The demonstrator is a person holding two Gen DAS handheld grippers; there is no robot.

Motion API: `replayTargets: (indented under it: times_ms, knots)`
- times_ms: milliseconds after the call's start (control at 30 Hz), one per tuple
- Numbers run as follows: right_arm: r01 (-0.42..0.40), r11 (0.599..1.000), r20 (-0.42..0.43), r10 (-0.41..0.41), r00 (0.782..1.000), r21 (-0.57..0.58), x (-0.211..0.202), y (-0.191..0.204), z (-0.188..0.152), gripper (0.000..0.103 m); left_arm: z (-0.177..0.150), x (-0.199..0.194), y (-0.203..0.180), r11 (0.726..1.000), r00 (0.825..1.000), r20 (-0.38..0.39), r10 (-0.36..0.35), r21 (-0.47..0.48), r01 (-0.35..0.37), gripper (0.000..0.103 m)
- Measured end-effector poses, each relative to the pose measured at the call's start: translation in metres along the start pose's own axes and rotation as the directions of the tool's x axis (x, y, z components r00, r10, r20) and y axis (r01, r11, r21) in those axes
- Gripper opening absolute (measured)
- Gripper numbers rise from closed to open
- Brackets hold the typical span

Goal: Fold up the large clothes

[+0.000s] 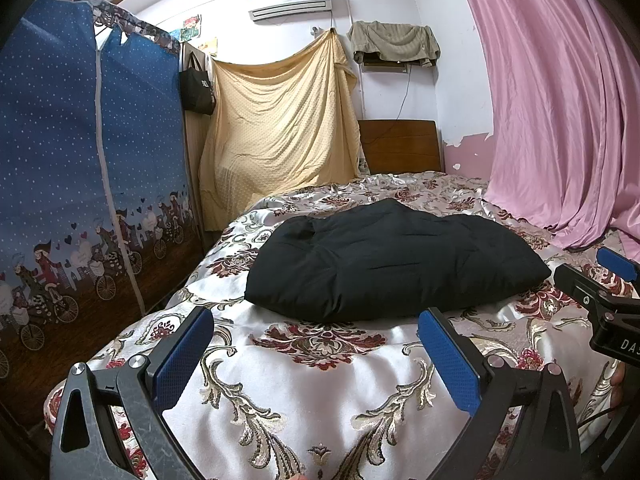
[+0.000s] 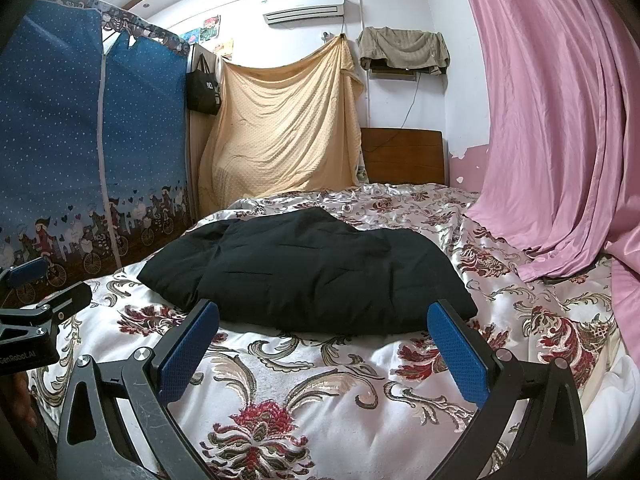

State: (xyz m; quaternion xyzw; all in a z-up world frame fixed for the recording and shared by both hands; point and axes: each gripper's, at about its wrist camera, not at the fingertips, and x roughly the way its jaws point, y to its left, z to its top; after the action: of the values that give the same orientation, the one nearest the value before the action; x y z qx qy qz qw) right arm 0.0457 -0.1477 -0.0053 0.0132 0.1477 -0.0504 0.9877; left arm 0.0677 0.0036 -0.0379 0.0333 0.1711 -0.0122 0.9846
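Black garment (image 1: 384, 256) bundled on bedspread (image 1: 304, 380), long axis seemingly crosswise; left gripper (image 1: 316, 356), right gripper (image 2: 324, 348) spread, empty.

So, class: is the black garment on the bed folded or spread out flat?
Folded. The black garment lies as a thick, compact bundle with stacked edges on the floral bedspread, not spread flat.

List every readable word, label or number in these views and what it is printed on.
"DA…", cut off: right gripper body, left wrist view.
"GenRobot.AI", first letter partly cut off: left gripper body, right wrist view.
White mark on the black hanging bag: too small to read.
Wall pictures: no legible text.
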Motion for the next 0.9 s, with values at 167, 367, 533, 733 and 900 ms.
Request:
replayTargets:
  times_ms: [167,367,533,733,900]
  knots:
    - [0.000,1.000,-0.001,0.000,1.000,0.001,0.000,0.000,0.000,0.102,0.000,0.000,0.000,1.000,1.000,0.000,0.000,0.000,0.000,0.103]
    - [0.000,1.000,0.000,0.000,1.000,0.002,0.000,-0.001,0.000,0.102,0.000,0.000,0.000,1.000,1.000,0.000,-0.001,0.000,0.001,0.103]
    - [0.001,1.000,0.000,-0.001,1.000,0.001,0.000,-0.001,0.000,0.102,0.001,-0.002,0.002,1.000,1.000,0.001,-0.004,0.003,0.004,0.103]
    - [0.001,1.000,-0.001,-0.001,1.000,0.001,0.000,0.000,0.000,0.102,0.002,-0.003,0.009,0.998,0.998,0.012,0.060,0.012,-0.060,0.103]
    - [0.002,1.000,-0.001,-0.002,1.000,-0.002,0.000,0.001,-0.001,0.102,0.003,-0.004,0.012,0.998,0.998,0.027,0.062,0.014,-0.063,0.103]
